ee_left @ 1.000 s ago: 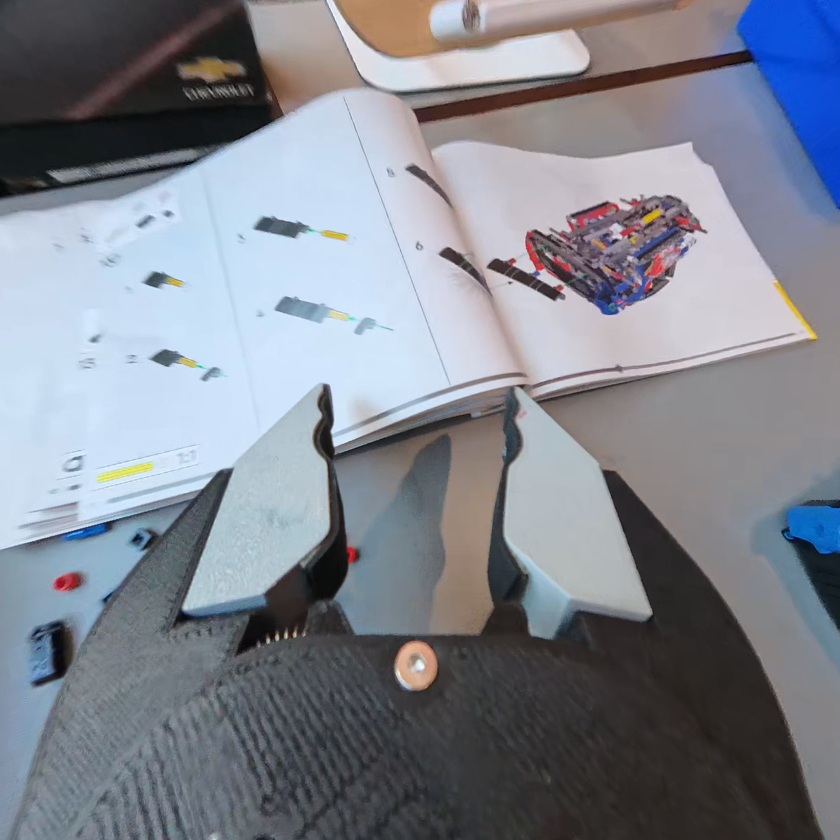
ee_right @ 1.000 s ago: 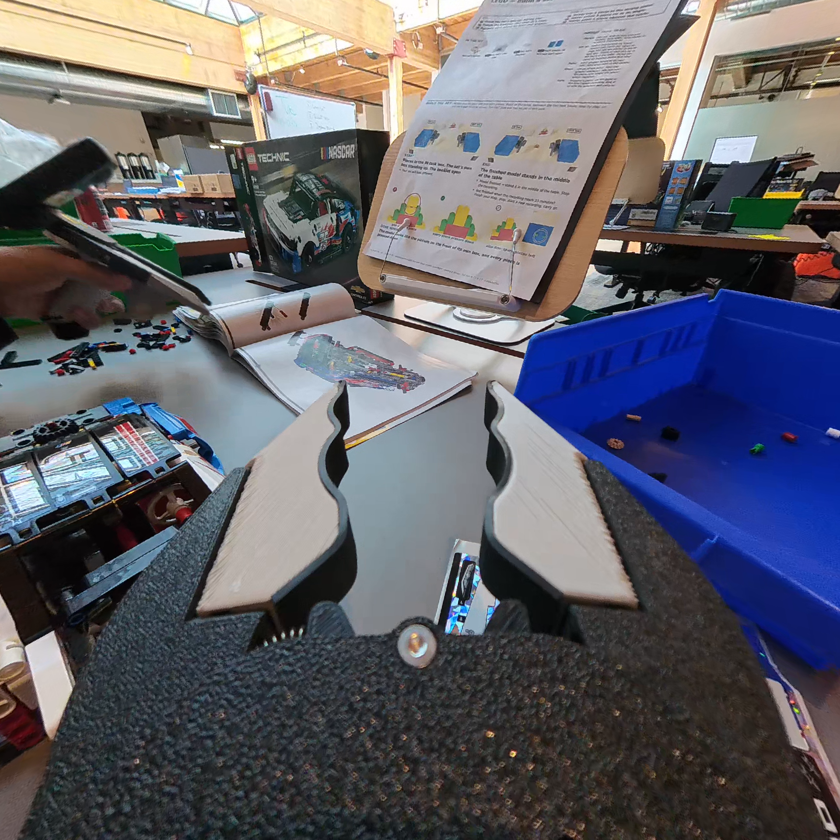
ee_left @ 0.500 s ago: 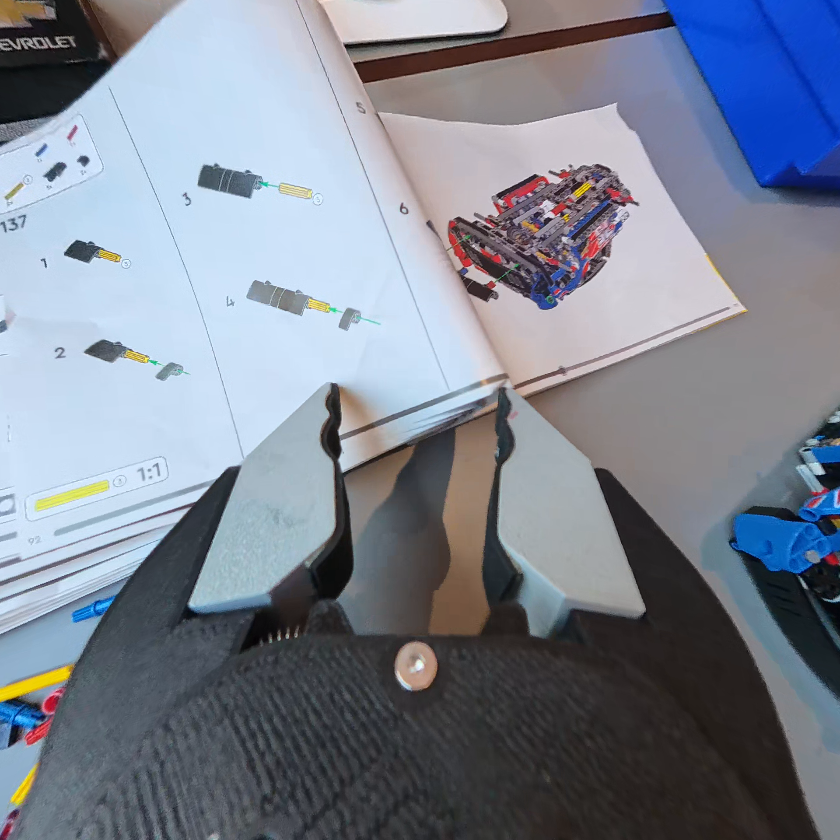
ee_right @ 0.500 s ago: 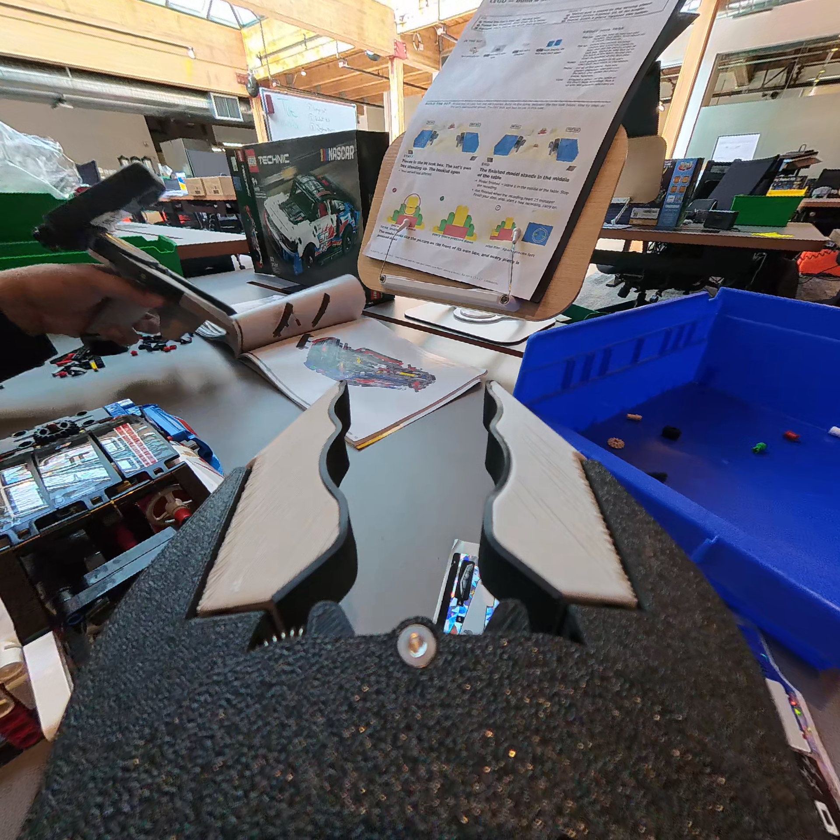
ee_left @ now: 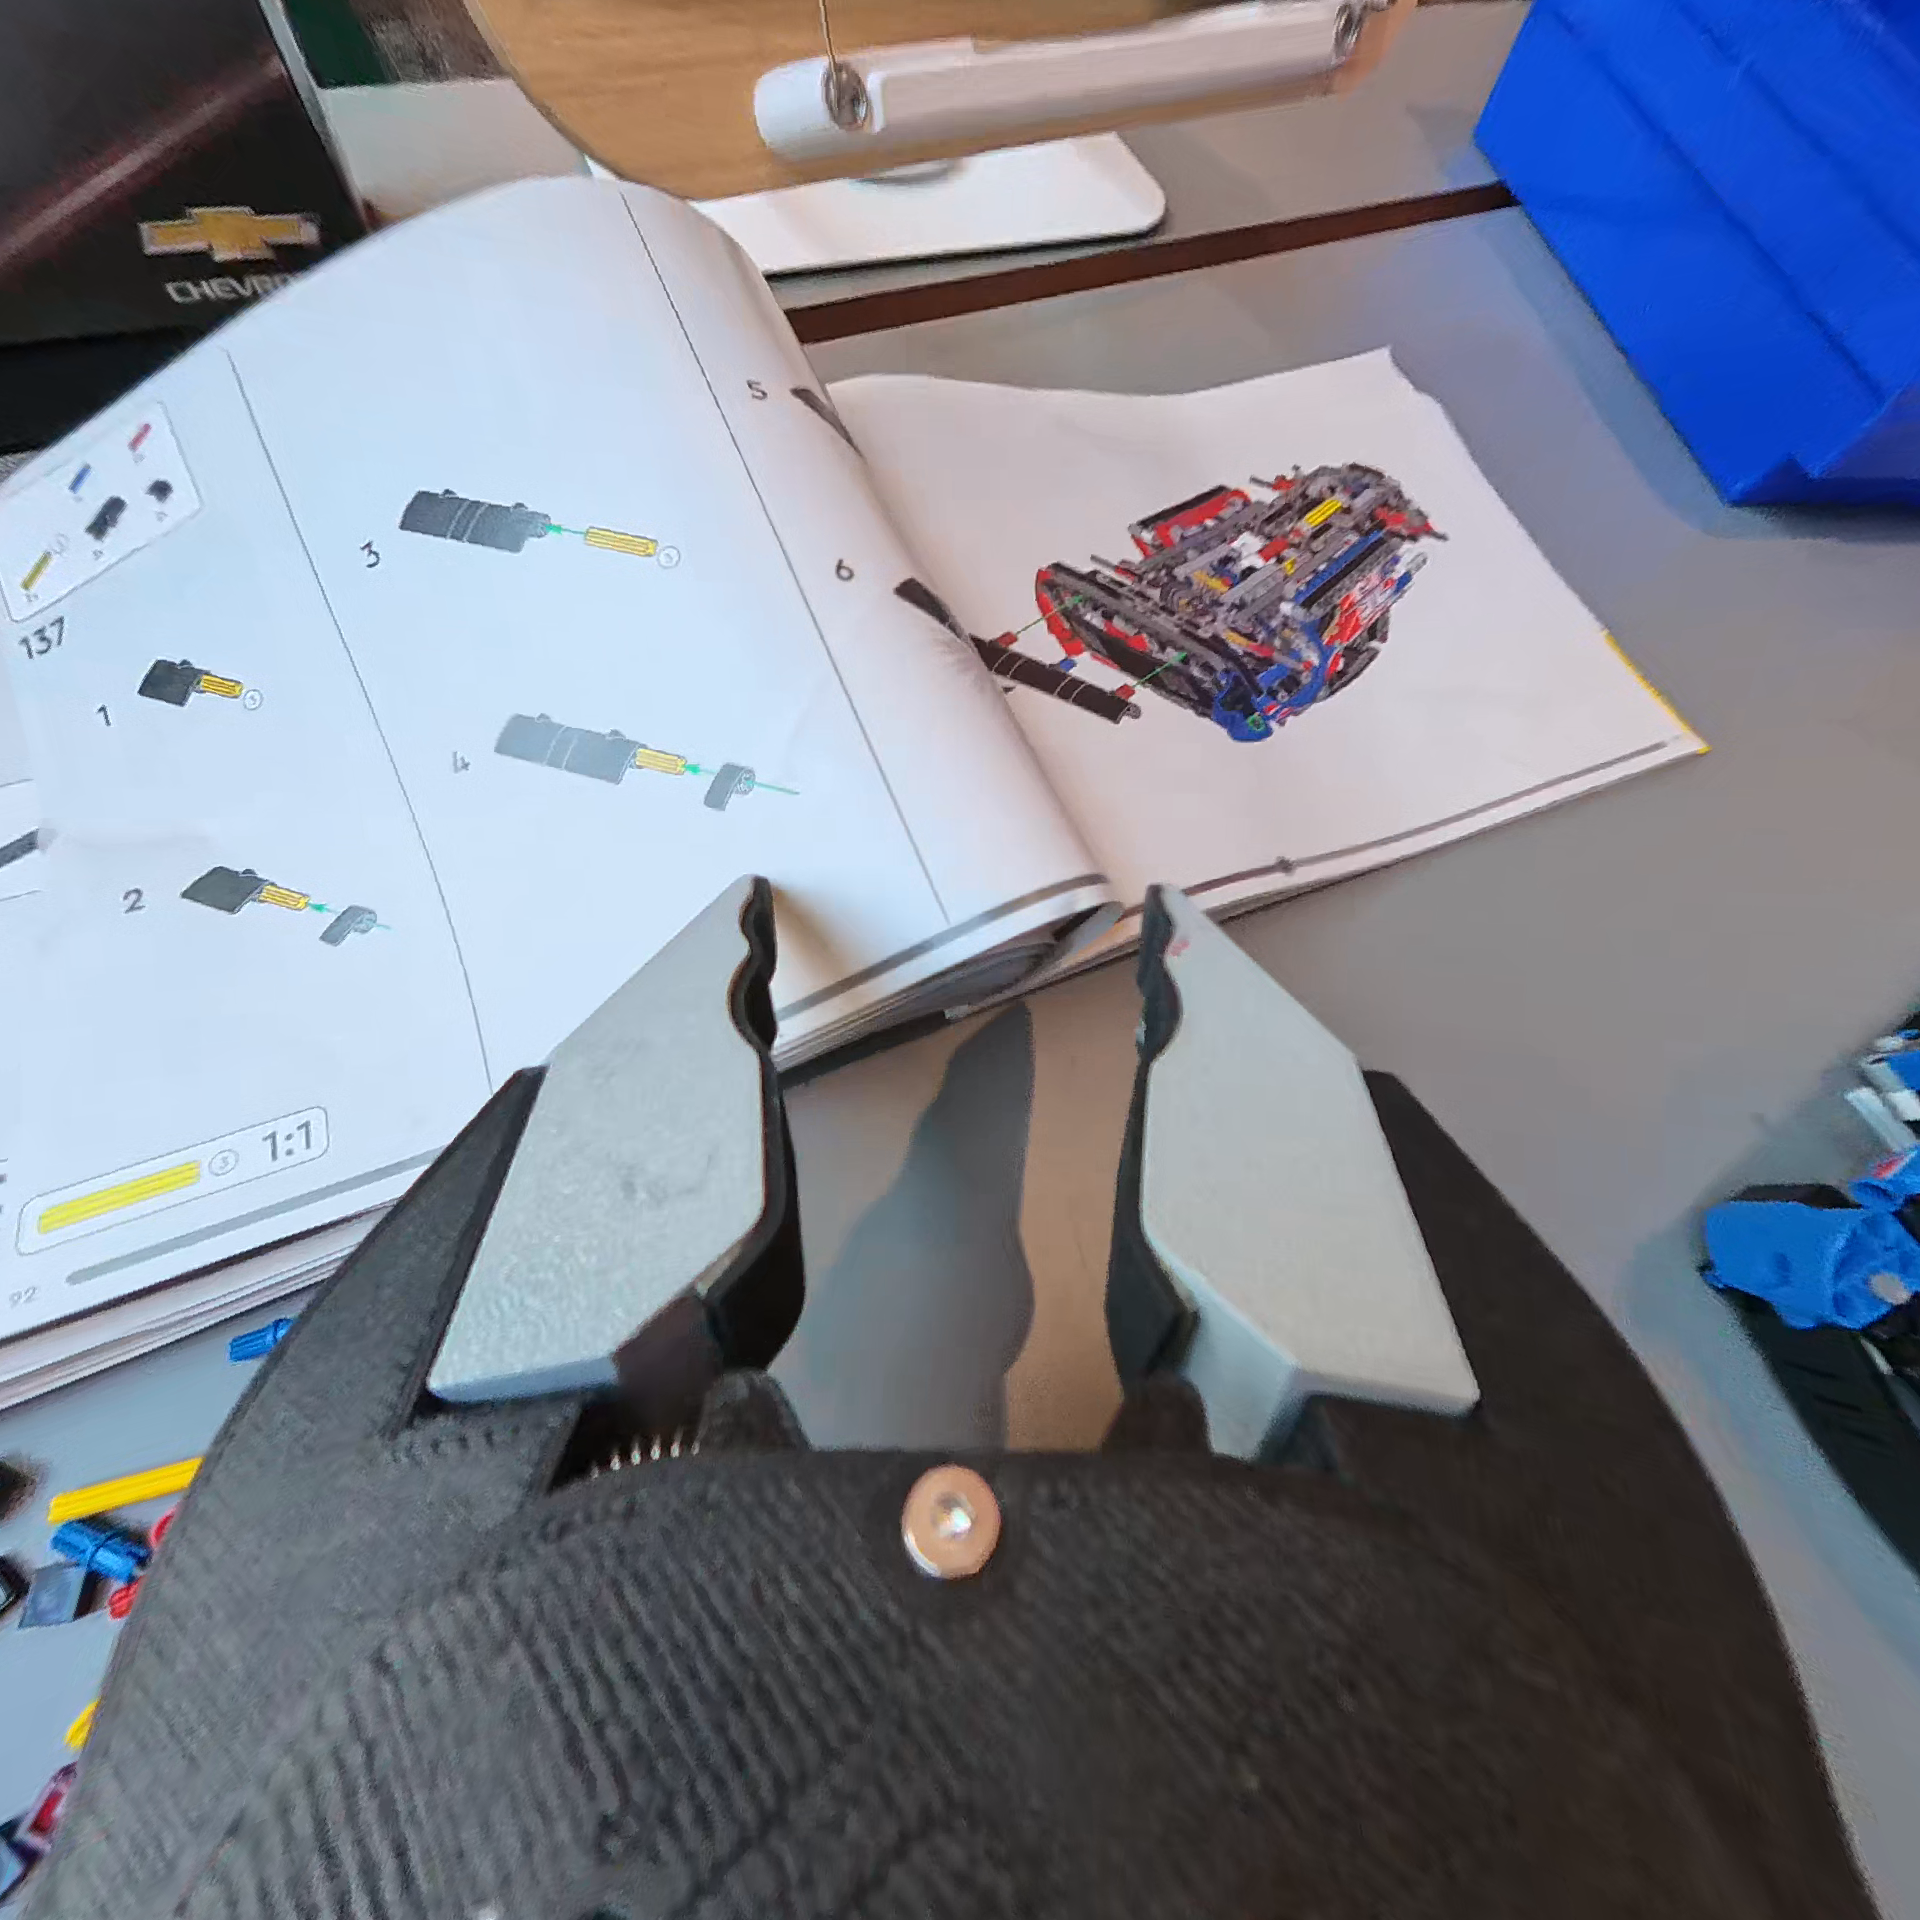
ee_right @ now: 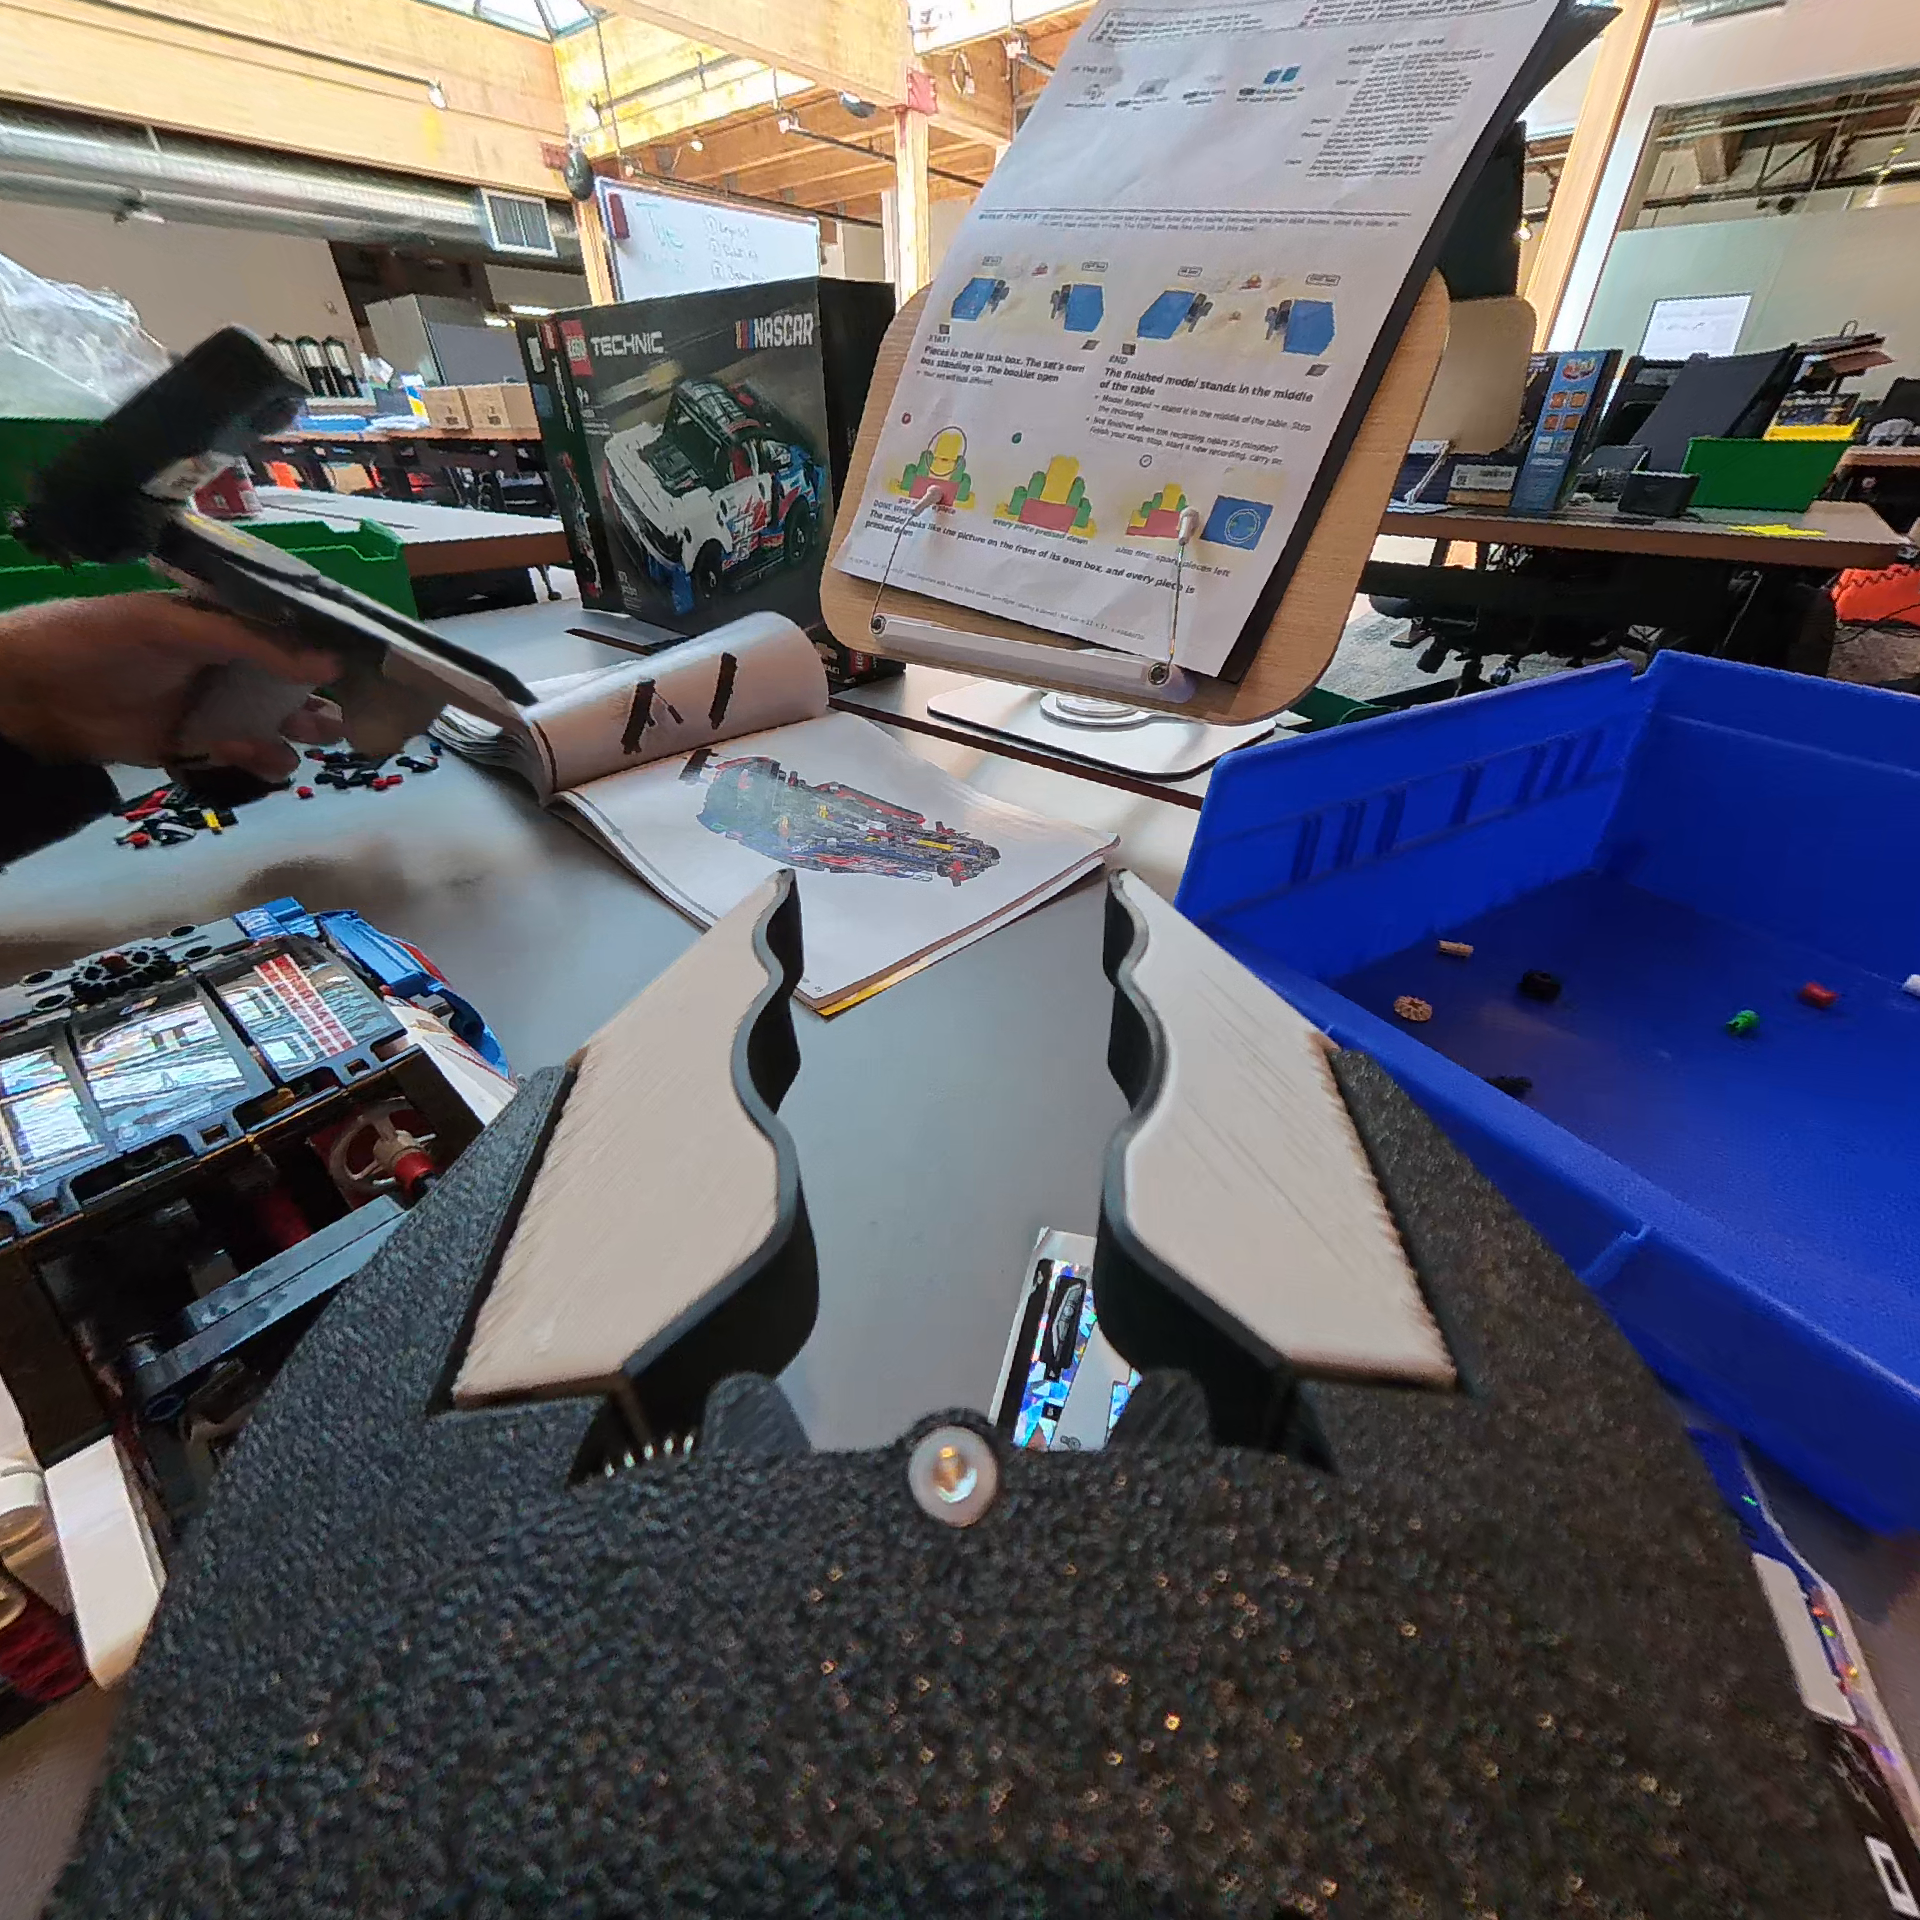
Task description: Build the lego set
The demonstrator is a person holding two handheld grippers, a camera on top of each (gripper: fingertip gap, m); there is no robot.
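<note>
My left gripper (ee_left: 951, 914): jaws wide, empty, tips at the open booklet's (ee_left: 582, 665) near edge | my right gripper (ee_right: 951, 904): wide, empty, over bare table (ee_right: 935, 1122) | part-built car (ee_right: 197, 1091) left of it | blue bin (ee_right: 1621, 1174) right | loose pieces (ee_right: 177, 816) beyond the car.

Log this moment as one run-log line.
left gripper: open, empty, over booklet edge | right gripper: open, empty, above table | car model: unfinished | blue bin: few loose pieces

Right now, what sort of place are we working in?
Probably a shared open-plan workshop or lab: exposed wooden beams, a whiteboard, and more work tables beyond ours.
</note>
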